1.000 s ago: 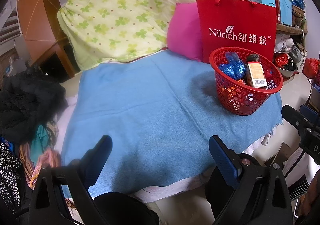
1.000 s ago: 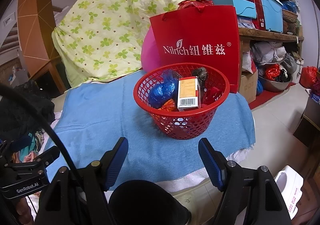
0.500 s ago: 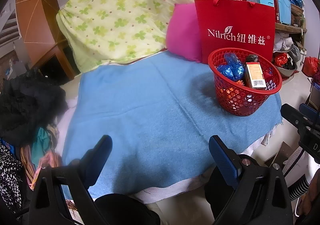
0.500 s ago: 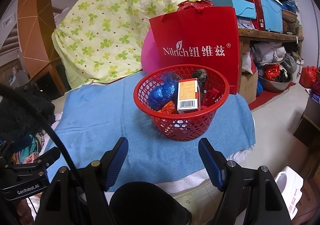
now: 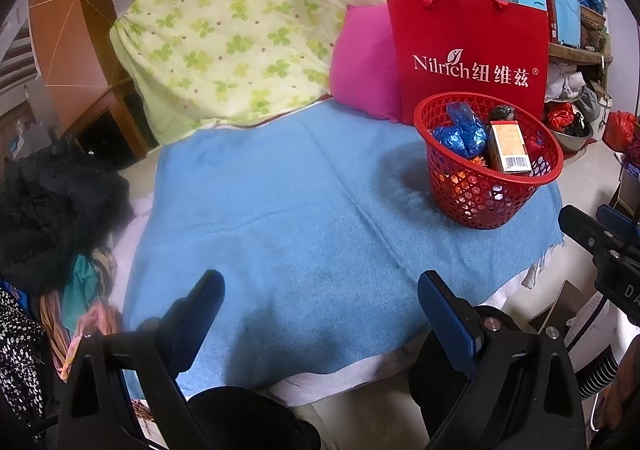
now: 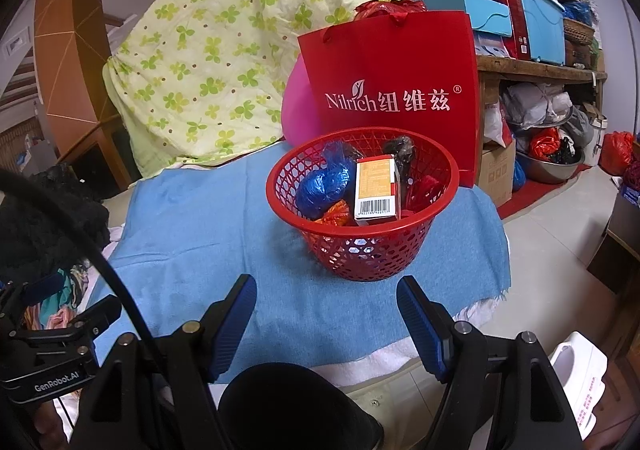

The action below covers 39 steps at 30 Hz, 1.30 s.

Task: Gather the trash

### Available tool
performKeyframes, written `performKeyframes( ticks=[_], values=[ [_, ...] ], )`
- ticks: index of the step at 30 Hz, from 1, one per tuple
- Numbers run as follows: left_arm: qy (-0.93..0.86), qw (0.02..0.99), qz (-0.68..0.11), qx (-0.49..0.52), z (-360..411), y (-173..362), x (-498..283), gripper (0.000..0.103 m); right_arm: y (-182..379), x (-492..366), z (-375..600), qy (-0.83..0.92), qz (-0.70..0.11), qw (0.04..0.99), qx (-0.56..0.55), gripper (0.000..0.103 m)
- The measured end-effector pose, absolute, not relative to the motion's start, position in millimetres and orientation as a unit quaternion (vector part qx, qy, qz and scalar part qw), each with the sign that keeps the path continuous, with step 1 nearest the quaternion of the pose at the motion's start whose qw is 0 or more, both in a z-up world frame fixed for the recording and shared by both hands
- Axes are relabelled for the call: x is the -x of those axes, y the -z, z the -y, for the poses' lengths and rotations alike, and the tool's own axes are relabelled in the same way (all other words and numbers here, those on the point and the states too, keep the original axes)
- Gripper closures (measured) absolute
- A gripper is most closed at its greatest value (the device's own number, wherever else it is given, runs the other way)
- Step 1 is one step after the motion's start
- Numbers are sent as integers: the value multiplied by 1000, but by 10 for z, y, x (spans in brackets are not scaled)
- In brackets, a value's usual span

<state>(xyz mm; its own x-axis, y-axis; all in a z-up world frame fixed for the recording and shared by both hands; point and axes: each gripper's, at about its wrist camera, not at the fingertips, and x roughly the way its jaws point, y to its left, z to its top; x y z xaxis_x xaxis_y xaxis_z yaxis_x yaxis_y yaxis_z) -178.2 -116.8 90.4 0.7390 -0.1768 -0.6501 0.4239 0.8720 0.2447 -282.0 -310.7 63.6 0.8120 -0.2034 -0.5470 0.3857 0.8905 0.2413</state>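
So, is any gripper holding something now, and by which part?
Nothing is held. The left gripper and the right gripper are both open and empty above the blue cloth.

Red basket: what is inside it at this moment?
The basket holds a blue foil wrapper, an orange barcoded box, an orange wrapper, a black wrapper and something red. Anything beneath them is covered.

Red plastic mesh basket (image 6: 362, 250); matt blue cloth (image 5: 280, 217); glossy blue foil wrapper (image 6: 322, 189); cardboard box (image 6: 376, 187).
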Motion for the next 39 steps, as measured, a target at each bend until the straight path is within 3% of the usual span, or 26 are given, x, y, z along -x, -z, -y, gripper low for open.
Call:
performKeyframes(
  ticks=[6, 20, 39],
  values=[
    [168, 911, -319, -198, 1174, -923, 1780, 6, -668, 2814, 3088, 156, -262, 936, -175, 27],
    [154, 922, -293, -203, 1165, -1231, 1973, 6, -1192, 3370, 3121, 167, -178, 954, -173, 27],
    [154, 932, -275, -178, 763, -1234, 2021, 6, -1271, 3143, 2844, 173, -197, 955, -138, 27]
  ],
)
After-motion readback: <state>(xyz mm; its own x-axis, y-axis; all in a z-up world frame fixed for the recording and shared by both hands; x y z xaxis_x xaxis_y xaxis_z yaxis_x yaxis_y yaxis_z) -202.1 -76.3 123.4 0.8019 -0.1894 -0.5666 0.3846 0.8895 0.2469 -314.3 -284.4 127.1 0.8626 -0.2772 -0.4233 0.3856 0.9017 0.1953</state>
